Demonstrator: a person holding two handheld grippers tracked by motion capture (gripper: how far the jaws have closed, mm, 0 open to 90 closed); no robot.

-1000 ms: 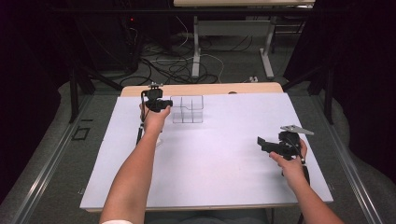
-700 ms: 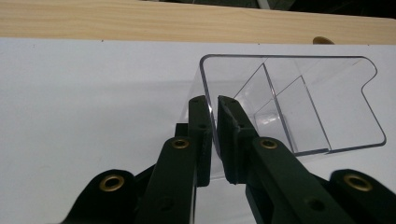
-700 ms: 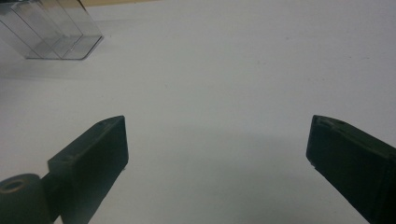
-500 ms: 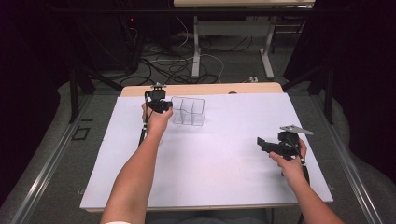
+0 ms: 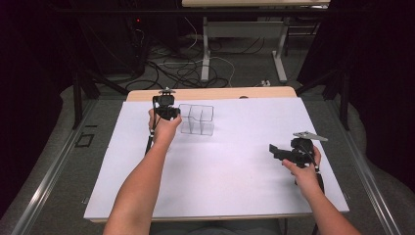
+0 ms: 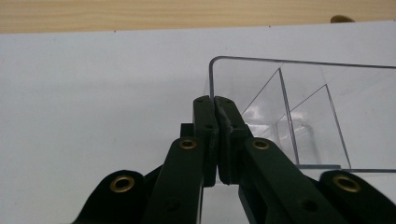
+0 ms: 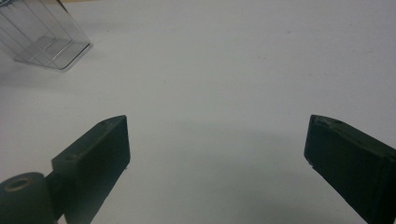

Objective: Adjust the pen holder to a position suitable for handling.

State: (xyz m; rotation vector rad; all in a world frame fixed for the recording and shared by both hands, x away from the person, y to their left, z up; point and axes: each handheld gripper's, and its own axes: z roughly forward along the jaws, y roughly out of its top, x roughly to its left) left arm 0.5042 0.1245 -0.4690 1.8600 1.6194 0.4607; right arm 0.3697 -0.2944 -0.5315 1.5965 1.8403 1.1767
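Observation:
A clear plastic container point(image 5: 197, 119) with inner dividers stands on the white sheet point(image 5: 220, 181) at the back left. My left gripper point(image 5: 172, 113) is at its left side. In the left gripper view the gripper point(image 6: 215, 100) is shut on the container's point(image 6: 299, 107) thin corner wall, one jaw inside and one outside. My right gripper point(image 5: 274, 150) hovers low over the sheet at the right, far from the container. Its jaws stand wide apart in the right gripper view point(image 7: 219, 140), with nothing between them. The container point(image 7: 44, 35) shows at that view's top left.
The table's wooden back edge point(image 5: 210, 93) runs just behind the container. Beyond it lie floor cables point(image 5: 195, 68) and another table's legs point(image 5: 205, 49). Dark frame bars point(image 5: 77, 98) flank the table on both sides.
The left gripper and the container have shifted slightly nearer and to the right. The right gripper has stayed put, still open.

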